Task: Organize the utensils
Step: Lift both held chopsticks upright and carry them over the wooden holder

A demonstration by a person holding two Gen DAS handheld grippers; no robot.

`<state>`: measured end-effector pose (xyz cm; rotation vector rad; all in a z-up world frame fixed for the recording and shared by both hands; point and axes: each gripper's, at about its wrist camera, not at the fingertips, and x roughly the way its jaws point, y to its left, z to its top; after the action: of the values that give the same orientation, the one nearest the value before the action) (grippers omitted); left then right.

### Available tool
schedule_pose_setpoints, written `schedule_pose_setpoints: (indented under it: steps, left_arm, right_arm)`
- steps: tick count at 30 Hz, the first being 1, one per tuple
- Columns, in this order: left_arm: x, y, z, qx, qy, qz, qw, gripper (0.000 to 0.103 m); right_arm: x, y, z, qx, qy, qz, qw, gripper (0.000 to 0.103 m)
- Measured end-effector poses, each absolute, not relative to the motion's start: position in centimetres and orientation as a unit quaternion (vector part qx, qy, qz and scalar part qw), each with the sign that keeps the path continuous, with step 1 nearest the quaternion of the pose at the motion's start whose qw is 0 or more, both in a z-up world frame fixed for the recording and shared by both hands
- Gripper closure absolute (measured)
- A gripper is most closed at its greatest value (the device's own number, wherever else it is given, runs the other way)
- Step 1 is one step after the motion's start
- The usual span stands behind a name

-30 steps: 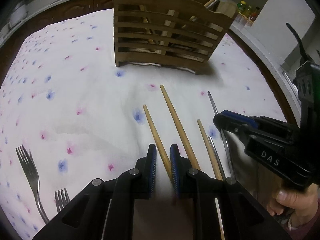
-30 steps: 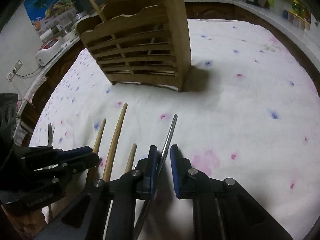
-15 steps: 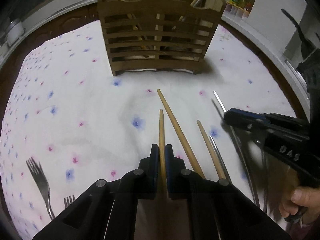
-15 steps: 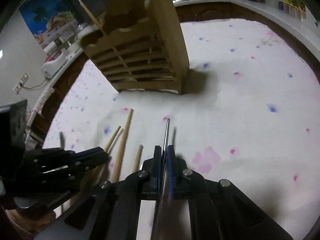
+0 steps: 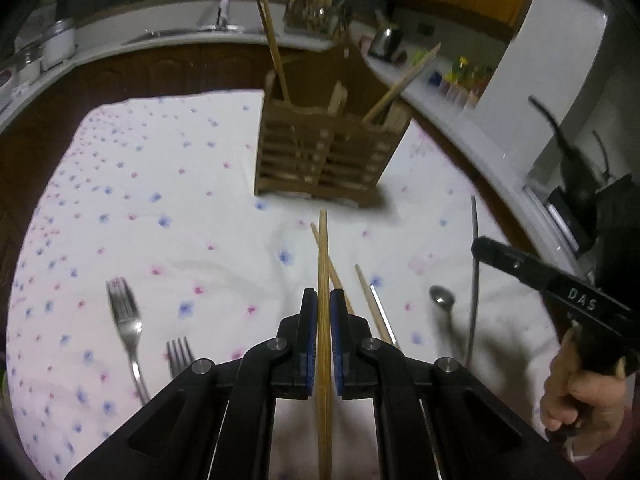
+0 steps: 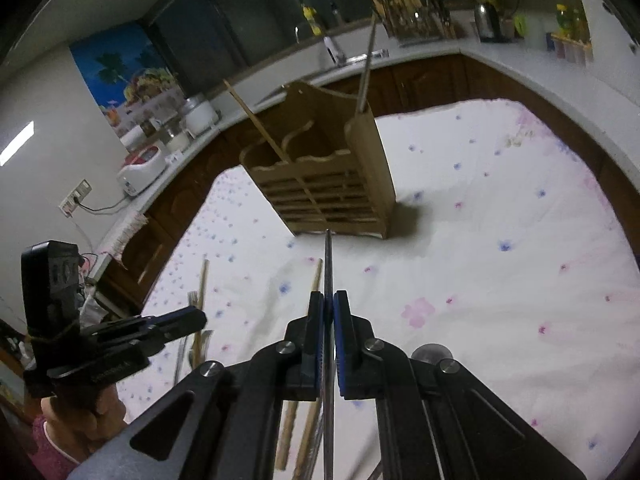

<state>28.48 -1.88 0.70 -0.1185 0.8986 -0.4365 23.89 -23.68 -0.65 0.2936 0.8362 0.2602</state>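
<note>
The left hand-held gripper (image 5: 324, 316) is clamped on a pale wooden chopstick (image 5: 322, 248), tip toward 12 o'clock at the slatted wooden utensil holder (image 5: 332, 152); the right hand-held gripper (image 6: 328, 312) is closed on a thin steel utensil handle (image 6: 328, 264); two steel forks (image 5: 124, 316) lie at 8 o'clock on the flowered white cloth of the bench (image 5: 180, 200).

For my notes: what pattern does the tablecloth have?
The tablecloth is white with small blue and pink flowers, best seen in the left wrist view.
</note>
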Motion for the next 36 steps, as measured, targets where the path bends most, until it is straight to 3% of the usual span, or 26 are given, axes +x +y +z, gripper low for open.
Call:
schedule_pose_setpoints:
  steps: [14, 36]
  left_arm:
    - [20.5, 3.0, 5.0, -0.093, 0.363, -0.209, 0.903, 0.099]
    - [19.9, 4.5, 8.1, -0.104, 0.314, -0.208, 0.921, 0.099]
  right_arm:
    - [19.5, -23.0, 4.1, 0.123, 0.343, 0.124, 0.923, 0.098]
    - [19.1, -23.4, 6.5, 0.127, 0.307, 0.124, 0.935, 0.098]
